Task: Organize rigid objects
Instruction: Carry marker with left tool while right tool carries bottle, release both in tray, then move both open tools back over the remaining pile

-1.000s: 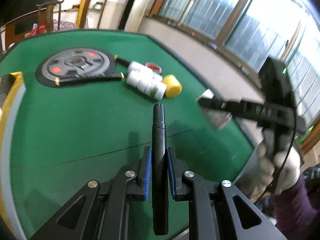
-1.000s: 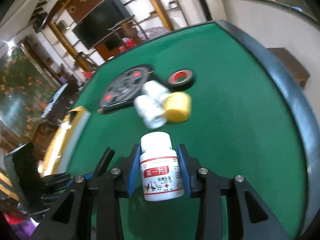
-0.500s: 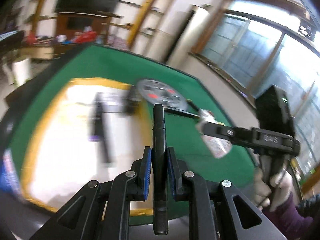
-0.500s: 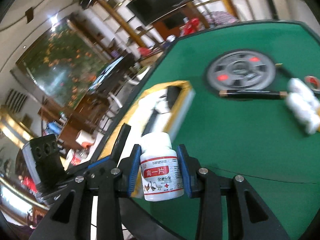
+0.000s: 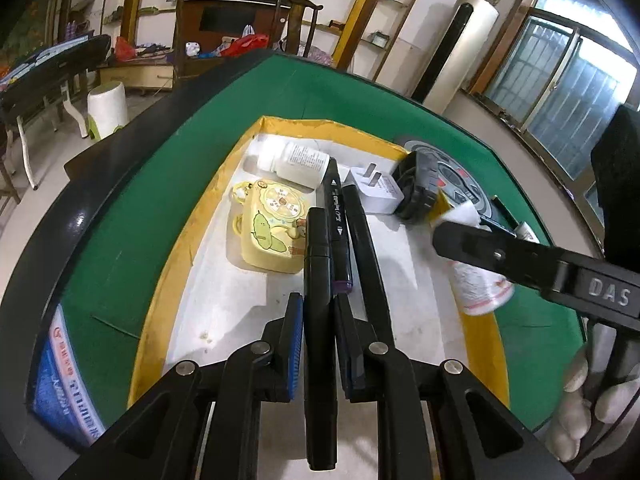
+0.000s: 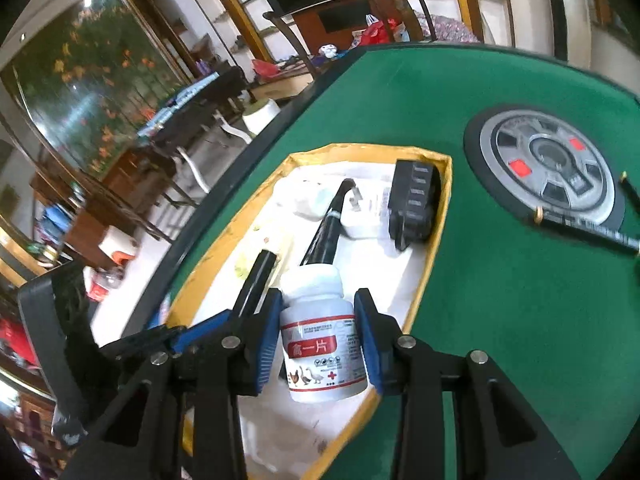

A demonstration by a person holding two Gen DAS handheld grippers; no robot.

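Observation:
My left gripper (image 5: 316, 344) is shut on a black marker (image 5: 318, 280) and holds it over the yellow-rimmed white tray (image 5: 200, 220). My right gripper (image 6: 318, 344) is shut on a white pill bottle (image 6: 320, 344) with a red label, above the tray's (image 6: 432, 240) near right rim. In the tray lie a white bottle (image 5: 296, 160), a yellow toy phone (image 5: 268, 236), two black markers (image 5: 348, 216), a white plug (image 5: 376, 192) and a black battery block (image 5: 418, 188). The right gripper with its bottle (image 5: 480, 284) shows in the left wrist view.
The tray sits on a green felt table (image 6: 520, 320) with a black raised edge (image 5: 60, 220). A grey weight plate (image 6: 548, 168) and a black pen (image 6: 588, 232) lie right of the tray. A blue printed sheet (image 5: 68, 380) lies at the table's near left.
Both grippers swung left from the loose objects by the weight plate to over the tray, each still holding its object.

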